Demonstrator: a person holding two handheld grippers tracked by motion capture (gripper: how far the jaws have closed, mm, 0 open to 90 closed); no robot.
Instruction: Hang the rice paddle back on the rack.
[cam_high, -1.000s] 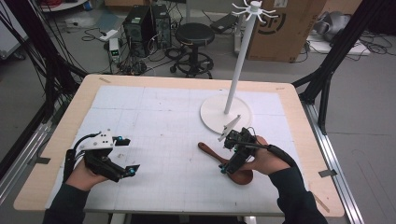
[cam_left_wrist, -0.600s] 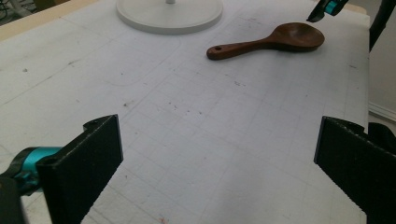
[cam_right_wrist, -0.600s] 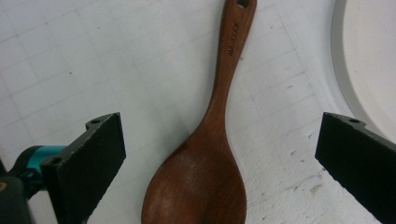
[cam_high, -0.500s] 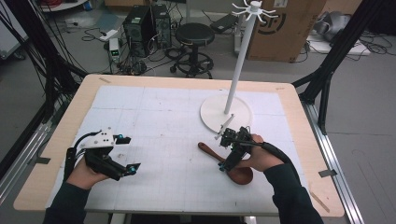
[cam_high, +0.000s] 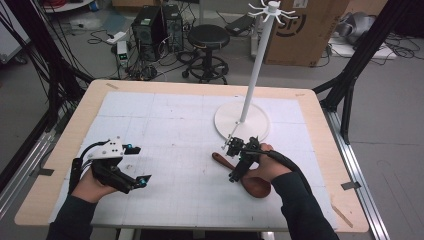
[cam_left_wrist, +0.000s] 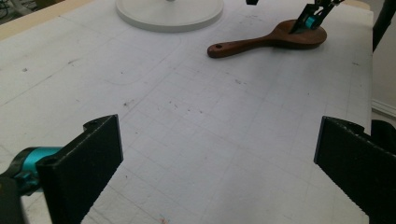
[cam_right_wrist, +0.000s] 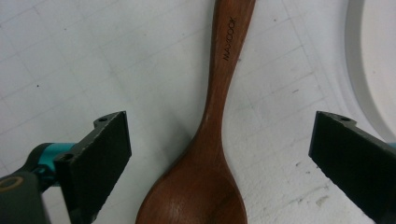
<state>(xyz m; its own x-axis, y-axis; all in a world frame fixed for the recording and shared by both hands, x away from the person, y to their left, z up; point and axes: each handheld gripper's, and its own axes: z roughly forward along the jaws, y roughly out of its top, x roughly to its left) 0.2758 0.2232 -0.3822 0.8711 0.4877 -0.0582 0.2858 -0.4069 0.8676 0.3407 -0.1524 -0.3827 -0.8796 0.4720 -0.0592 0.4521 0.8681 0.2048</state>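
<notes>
Lengthwise, spoon handle toward stand

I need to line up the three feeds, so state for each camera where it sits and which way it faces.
High view: above the person's side, facing forward and down on the table; both forearms, left gripper, right gripper.
Left gripper view: on the left gripper, looking low across the mat; open jaws.
Right gripper view: on the right gripper, looking straight down; open jaws.
Shared: wooden spoon, white stand base.
</notes>
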